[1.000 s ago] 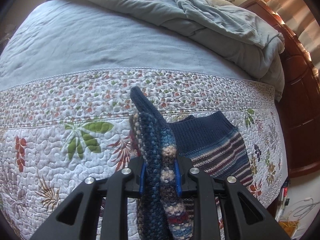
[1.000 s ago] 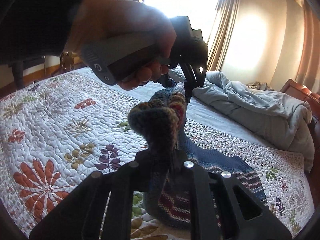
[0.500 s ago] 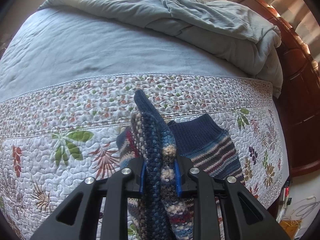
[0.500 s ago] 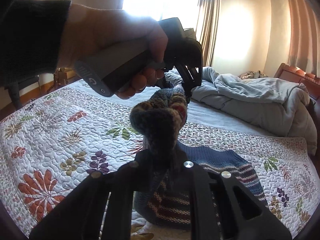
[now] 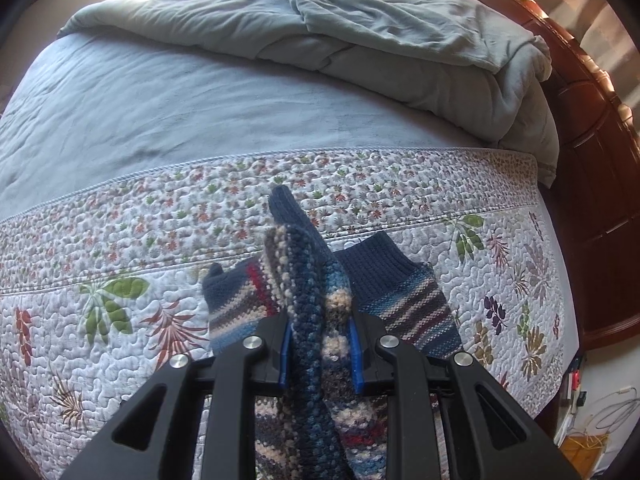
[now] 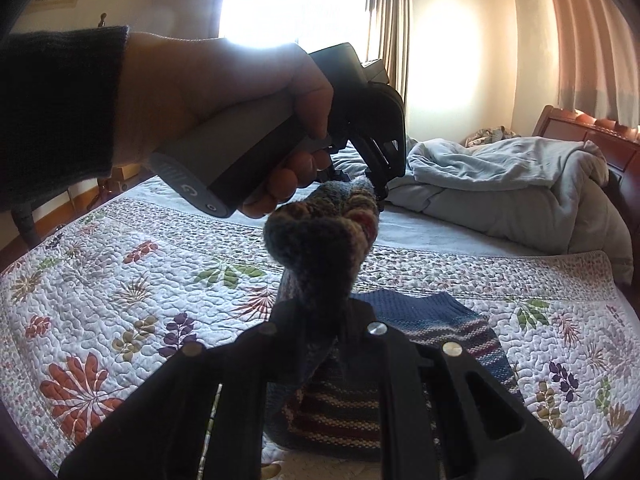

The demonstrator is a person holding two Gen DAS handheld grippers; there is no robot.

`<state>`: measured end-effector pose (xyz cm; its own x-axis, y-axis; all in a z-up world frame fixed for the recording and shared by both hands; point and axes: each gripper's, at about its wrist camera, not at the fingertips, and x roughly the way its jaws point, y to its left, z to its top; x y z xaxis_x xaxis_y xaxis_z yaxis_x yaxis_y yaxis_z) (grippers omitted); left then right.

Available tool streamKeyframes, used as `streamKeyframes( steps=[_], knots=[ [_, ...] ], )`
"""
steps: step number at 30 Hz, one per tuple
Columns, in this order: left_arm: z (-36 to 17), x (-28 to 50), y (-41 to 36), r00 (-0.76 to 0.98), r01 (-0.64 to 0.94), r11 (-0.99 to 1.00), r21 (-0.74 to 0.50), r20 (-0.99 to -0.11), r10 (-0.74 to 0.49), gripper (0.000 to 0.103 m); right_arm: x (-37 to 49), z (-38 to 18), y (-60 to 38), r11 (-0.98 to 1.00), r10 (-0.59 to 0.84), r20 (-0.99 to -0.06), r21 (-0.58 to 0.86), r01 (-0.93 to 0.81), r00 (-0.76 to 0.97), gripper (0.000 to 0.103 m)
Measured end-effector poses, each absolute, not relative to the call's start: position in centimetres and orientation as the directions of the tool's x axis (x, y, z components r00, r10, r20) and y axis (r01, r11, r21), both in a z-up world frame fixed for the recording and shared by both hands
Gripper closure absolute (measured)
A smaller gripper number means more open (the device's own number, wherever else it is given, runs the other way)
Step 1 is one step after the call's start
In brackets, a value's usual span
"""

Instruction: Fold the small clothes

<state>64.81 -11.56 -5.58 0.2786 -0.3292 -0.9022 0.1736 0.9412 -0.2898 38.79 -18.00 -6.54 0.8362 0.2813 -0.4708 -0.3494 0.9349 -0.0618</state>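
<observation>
Curtains [image 6: 394, 20], person's hand [image 6: 224, 92]: right wrist view only.

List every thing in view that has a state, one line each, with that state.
knit sweater: partly lifted, its lower part on the quilt.
left gripper: shut on a bunched edge of the sweater.
right gripper: shut on another bunched edge.
quilt: spread flat over the bed.
grey duvet: bunched up at the far end.
curtains: drawn back, window bright.
</observation>
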Motion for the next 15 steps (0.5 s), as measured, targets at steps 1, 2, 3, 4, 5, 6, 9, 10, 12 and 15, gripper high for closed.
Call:
streamKeyframes(
  steps=[1, 2, 3, 4, 5, 6, 9, 10, 12, 15],
  knots=[
    [-5.6, 64.9, -11.8, 0.278, 0.175, 0.941, -0.290, -0.902, -0.330, 0.081, 38.9, -6.6, -18.4, 0.937, 0.277, -0.472, -0.061, -0.345, 0.837, 0.092],
    [-5.7, 64.9, -12.2, 0.277, 0.174, 0.942, -0.287, -0.904, -0.327, 0.081, 38.9, -6.7, -18.7, 0.938, 0.275, -0.472, -0.060, -0.341, 0.838, 0.092],
    [-5.8, 65.0, -12.5, 0.276, 0.176, 0.941, -0.289, -0.903, -0.329, 0.081, 39.0, -6.7, -19.1, 0.939, 0.272, -0.472, -0.058, -0.338, 0.838, 0.092],
    [-5.9, 65.1, -12.7, 0.274, 0.176, 0.941, -0.290, -0.903, -0.330, 0.081, 39.2, -6.8, -19.5, 0.941, 0.268, -0.475, -0.056, -0.333, 0.838, 0.092],
    [-6.0, 65.2, -13.0, 0.273, 0.176, 0.940, -0.292, -0.903, -0.332, 0.081, 39.3, -6.8, -19.9, 0.944, 0.265, -0.476, -0.052, -0.327, 0.839, 0.092],
    [-6.1, 65.2, -13.2, 0.273, 0.176, 0.939, -0.294, -0.902, -0.334, 0.081, 39.4, -6.9, -20.3, 0.946, 0.261, -0.478, -0.049, -0.322, 0.839, 0.092],
    [-6.6, 65.5, -14.3, 0.268, 0.180, 0.937, -0.300, -0.902, -0.340, 0.081, 39.7, -7.1, -21.3, 0.949, 0.258, -0.484, -0.035, -0.312, 0.836, 0.092],
    [-6.7, 65.5, -14.7, 0.266, 0.182, 0.936, -0.303, -0.901, -0.343, 0.081, 39.8, -7.1, -21.7, 0.951, 0.254, -0.485, -0.033, -0.308, 0.837, 0.092],
    [-7.1, 65.7, -15.6, 0.261, 0.187, 0.934, -0.304, -0.901, -0.346, 0.081, 39.9, -7.3, -22.4, 0.952, 0.256, -0.489, -0.020, -0.304, 0.834, 0.092],
    [-7.7, 66.0, -16.7, 0.255, 0.188, 0.934, -0.304, -0.903, -0.346, 0.081, 40.3, -7.6, -23.7, 0.955, 0.263, -0.498, 0.014, -0.296, 0.826, 0.092]
  ],
)
